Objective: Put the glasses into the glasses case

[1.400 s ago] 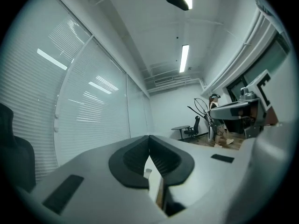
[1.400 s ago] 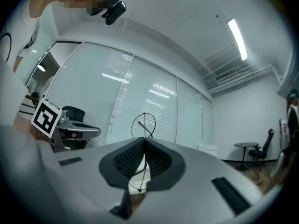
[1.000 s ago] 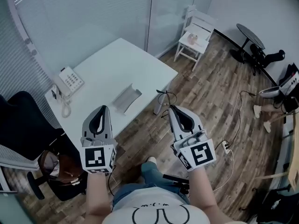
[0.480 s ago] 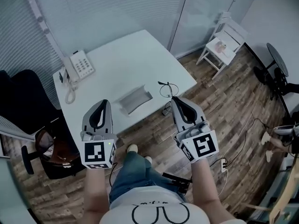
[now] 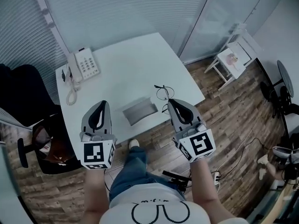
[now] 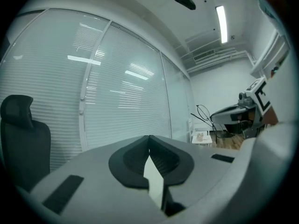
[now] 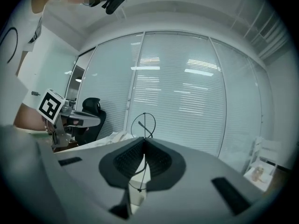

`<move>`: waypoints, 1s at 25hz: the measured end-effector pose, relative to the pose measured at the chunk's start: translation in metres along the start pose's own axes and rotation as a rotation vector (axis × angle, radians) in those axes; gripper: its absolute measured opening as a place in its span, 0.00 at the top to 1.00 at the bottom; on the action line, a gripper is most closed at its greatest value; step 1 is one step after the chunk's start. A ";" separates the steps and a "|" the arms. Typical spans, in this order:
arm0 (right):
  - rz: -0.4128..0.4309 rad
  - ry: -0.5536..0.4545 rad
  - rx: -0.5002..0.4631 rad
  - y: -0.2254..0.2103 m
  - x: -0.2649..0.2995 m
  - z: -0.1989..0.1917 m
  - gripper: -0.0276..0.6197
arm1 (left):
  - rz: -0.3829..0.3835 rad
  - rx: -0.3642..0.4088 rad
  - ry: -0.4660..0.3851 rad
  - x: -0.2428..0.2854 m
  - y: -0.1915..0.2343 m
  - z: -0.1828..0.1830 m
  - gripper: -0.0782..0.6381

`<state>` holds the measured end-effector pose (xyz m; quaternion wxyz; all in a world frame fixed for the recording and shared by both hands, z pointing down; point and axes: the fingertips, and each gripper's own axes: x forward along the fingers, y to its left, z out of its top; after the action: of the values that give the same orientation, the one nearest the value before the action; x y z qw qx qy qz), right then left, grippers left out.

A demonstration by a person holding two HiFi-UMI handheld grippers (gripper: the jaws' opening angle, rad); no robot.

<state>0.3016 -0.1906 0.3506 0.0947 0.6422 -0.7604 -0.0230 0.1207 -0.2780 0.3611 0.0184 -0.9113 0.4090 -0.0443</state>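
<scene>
right tool (image 7: 142,141) clenched on the glasses (image 7: 144,123); thin wire of the frame runs down between the pads; one round lens rim stands upright just above the tips with a temple arm crossing it

head view: glasses (image 5: 162,96) stick out past the tip of the right tool (image 5: 170,101), roughly in line with it, pointing away from the person; held in the air over the near right part of the white table (image 5: 126,64); second rim sits close against the tool tip; free temple end points up-left in that view; exact long axis of the frame hard to read, wire too thin

glasses case (image 5: 140,112) lies open on the table, just left of the right tool tip, between the two tools; glasses not in it; its long axis runs roughly across the view, slightly tilted

left tool (image 5: 101,104) closed, tips meeting, nothing between them; left gripper view confirms it, pads together at the front (image 6: 149,139); it sits over the near table edge, left of the case

telephone (image 5: 83,65) at the far left corner of the table, well apart from the case
</scene>
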 end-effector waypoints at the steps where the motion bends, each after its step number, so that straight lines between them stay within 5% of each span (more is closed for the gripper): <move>1: 0.017 0.009 -0.006 -0.002 0.009 -0.002 0.93 | 0.009 -0.007 0.005 0.006 0.004 -0.002 0.87; 13: 0.189 0.046 -0.040 -0.012 0.104 -0.012 0.93 | 0.104 -0.034 0.027 0.060 0.049 -0.016 0.87; 25: 0.552 0.148 -0.185 0.035 0.124 -0.055 0.93 | 0.275 -0.087 0.086 0.026 0.056 -0.038 0.87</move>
<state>0.2579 -0.3016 0.4240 0.2107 0.3999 -0.8918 -0.0186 0.0925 -0.3350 0.3969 -0.0327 -0.8438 0.5320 -0.0629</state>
